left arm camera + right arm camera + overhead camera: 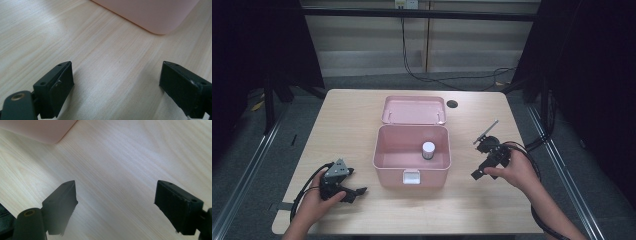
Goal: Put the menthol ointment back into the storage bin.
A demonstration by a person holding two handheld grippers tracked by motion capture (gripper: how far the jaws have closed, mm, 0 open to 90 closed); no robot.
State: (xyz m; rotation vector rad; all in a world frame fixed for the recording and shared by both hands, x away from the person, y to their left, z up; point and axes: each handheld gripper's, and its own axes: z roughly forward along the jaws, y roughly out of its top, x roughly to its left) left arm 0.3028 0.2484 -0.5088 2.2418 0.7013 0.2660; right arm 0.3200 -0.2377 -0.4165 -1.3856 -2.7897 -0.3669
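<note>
Pale wood of the bench [352, 125] lies under the left claw [357, 192], whose jaws stand wide apart on nothing. Just to its right sits the pink box [411, 170] (lid thrown back), a white-capped jar [428, 150] inside. Right of the box, near it, the right claw [477, 174] gapes too, empty, low over bare bench.

No readable text anywhere.
Nothing legible on the pink box [411, 150], its open lid [413, 110], the white latch [411, 176] at the front, or the small white-capped container [428, 150] inside; no label or number to make out on the wooden table [352, 130] either.
</note>
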